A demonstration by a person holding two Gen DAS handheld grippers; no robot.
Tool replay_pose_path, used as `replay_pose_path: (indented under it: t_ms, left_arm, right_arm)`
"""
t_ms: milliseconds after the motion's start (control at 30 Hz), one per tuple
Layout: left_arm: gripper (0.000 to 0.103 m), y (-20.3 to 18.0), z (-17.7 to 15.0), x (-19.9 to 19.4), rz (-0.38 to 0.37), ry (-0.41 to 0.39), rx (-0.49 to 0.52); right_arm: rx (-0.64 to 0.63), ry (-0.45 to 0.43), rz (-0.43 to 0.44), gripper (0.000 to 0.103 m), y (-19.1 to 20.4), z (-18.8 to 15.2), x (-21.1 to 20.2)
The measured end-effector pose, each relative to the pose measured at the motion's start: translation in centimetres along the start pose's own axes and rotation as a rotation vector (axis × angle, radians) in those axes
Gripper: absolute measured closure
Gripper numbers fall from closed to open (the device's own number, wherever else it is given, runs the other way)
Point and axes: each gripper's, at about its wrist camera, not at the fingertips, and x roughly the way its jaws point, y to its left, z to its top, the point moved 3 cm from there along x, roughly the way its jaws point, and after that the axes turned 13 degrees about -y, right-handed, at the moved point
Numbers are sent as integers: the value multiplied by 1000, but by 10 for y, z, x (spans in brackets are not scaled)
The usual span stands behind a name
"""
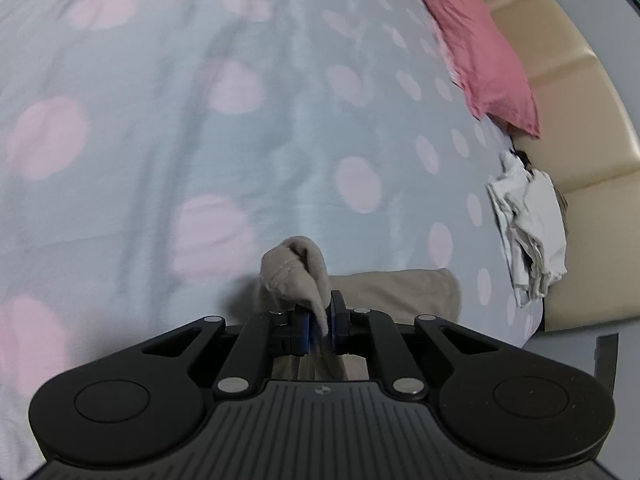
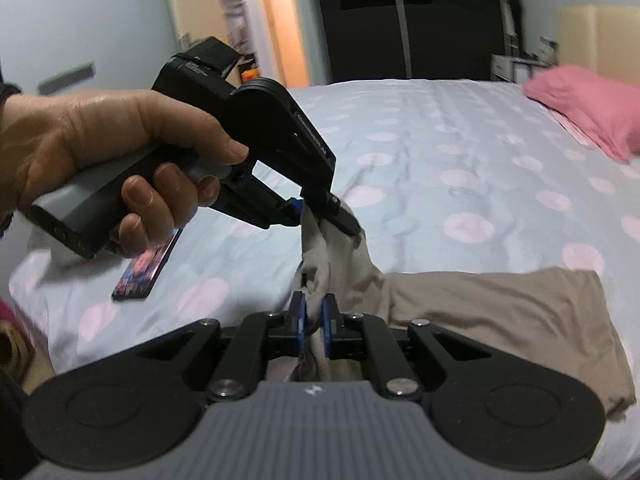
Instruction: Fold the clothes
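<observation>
Right wrist view: nearest, the right gripper [image 2: 314,320] is pinched almost closed on a bunched edge of the tan garment [image 2: 500,312]. Just beyond, a hand [image 2: 100,160] holds the left gripper [image 2: 316,210], its jaws also clamped on the same cloth, lifting a fold off the bed [image 2: 440,140]. The rest of the garment lies flat to the right on the dotted sheet. A phone [image 2: 144,268] lies at left; a pink pillow [image 2: 588,108] sits far right.
</observation>
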Motion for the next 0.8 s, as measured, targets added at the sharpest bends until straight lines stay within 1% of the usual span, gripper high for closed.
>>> replay_pose_path:
  t_ms: [67, 167, 233, 333, 367, 633, 800]
  left_arm:
    - [96, -23, 0, 10, -6, 6, 26]
    - [96, -53, -3, 29, -8, 27, 56]
    - [96, -71, -6, 42, -6, 43, 74]
    - [96, -95, -12, 61, -3, 67, 104]
    - [96, -102, -14, 66, -3, 72, 115]
    - [96, -151, -24, 107, -15, 110, 169]
    - [96, -169, -35, 133, -6, 151, 206]
  right_arm:
    - [67, -14, -17, 93, -19, 5, -6]
    - [211, -31, -40, 93, -57, 12, -18]
    - [328, -29, -40, 93, -86, 13, -26]
    - [471, -33, -61, 93, -125, 9, -37]
    - [498, -37, -76, 93, -136, 8, -41]
    - [550, -57, -184, 93, -188, 0, -62]
    - [592, -38, -239, 93, -211, -8, -68]
